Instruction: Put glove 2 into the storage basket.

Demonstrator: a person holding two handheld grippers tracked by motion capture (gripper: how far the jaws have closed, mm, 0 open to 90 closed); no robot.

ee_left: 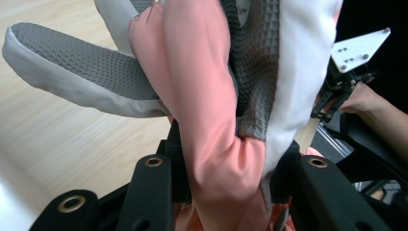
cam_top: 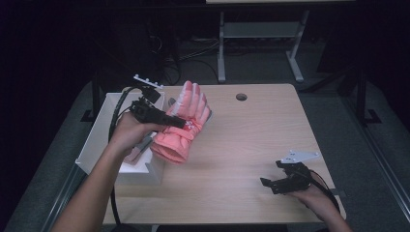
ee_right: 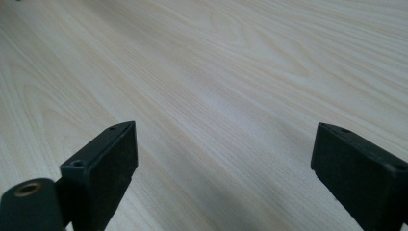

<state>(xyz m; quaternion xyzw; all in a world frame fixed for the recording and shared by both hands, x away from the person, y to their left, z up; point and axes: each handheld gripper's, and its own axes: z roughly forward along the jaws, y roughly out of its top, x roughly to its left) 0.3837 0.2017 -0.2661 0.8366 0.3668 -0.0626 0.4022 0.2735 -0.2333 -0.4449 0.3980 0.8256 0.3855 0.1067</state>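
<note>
1. step in hand: transfer of a pink glove (cam_top: 181, 126) away from the white bin (cam_top: 102, 129) at the left edge of the surface (cam_top: 251, 140). judged from the pose, the glove is in mid-carry, not yet set down.
2. left gripper (cam_top: 167, 119): jaws partly closed and clamped on the glove at mid-body. in the left gripper view the pink fabric (ee_left: 211, 120) bunches between the two black jaws, with grey textured palm material and pale finger sections fanning out above.
3. glove position: held above the left part of the surface, just beside the bin, pale fingertips pointing away from the person, cuff hanging toward the person. whether the cuff touches the surface cannot be told.
4. right gripper (cam_top: 276, 182): rests low near the right front of the surface, well apart from the glove. jaws stand wide apart with nothing between them; the right gripper view shows bare wood grain (ee_right: 231, 86) ahead.
5. next move, as a judgement: carry the glove toward the open middle of the surface and lower it until the fabric is supported before releasing.
6. caution: the grip bunches soft fabric, so the glove may sag or swing; a second hold from the right gripper would call for a reach across to the cuff.
</note>
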